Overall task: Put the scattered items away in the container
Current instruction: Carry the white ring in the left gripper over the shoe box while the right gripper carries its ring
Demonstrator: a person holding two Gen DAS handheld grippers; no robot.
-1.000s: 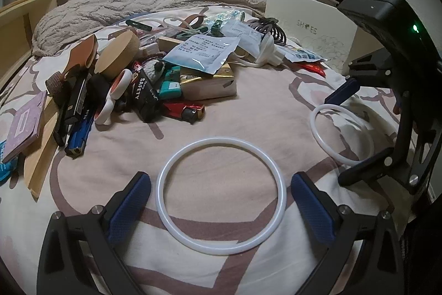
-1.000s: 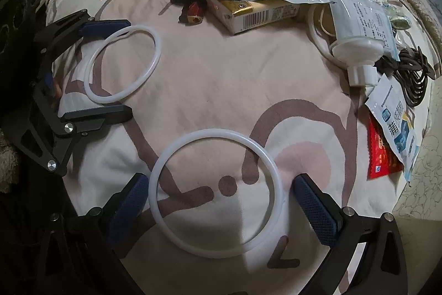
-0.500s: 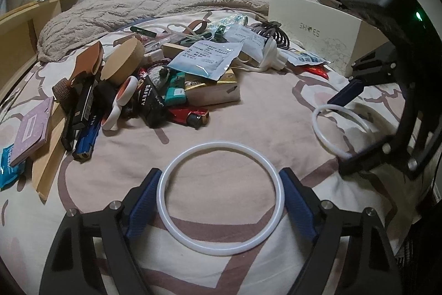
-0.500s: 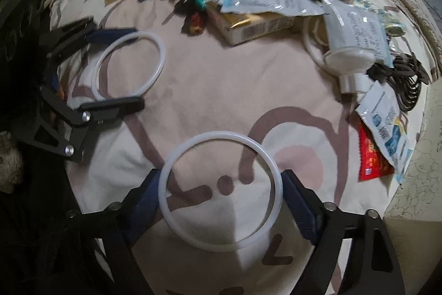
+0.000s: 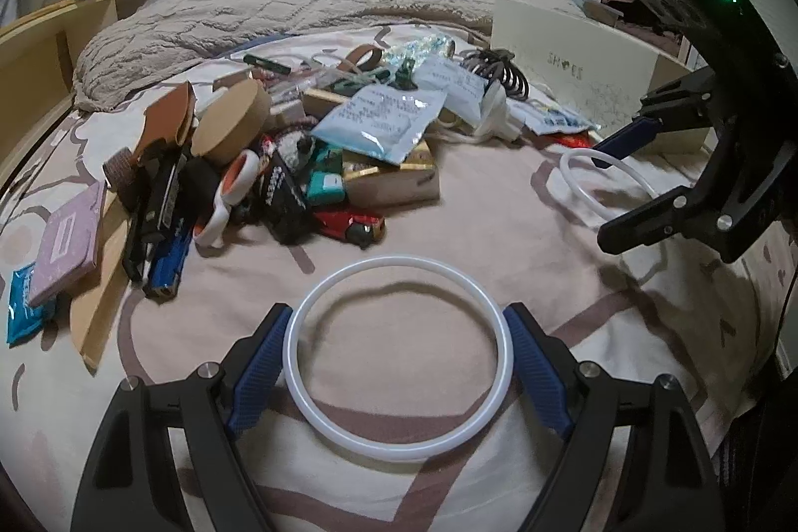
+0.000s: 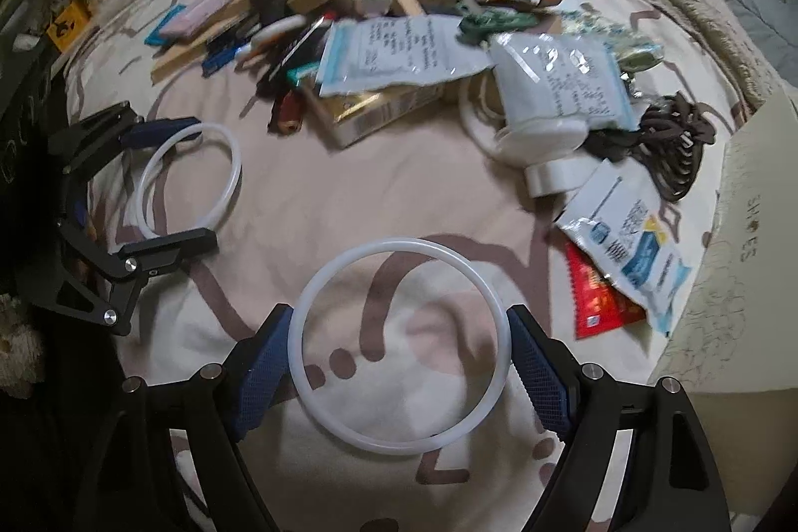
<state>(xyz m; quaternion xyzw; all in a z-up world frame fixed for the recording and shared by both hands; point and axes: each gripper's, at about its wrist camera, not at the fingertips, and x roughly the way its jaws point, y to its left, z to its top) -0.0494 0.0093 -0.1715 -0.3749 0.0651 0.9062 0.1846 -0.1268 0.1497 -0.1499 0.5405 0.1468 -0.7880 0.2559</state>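
With each white ring pinched across its width, we are at the pick-up step. Our left tongs [image 5: 399,362] grip one white ring [image 5: 399,277], pads pressed on its outer edge; our right tongs [image 6: 399,367] grip a second ring [image 6: 399,263] the same way. Both rings appear just clear of the bed [image 5: 498,208], casting shadows beneath. We judge the next move is a carry to the cream box [image 5: 573,58] at the bed's far right, lifting clear of the pile of clutter [image 5: 299,163] and releasing over its opening.
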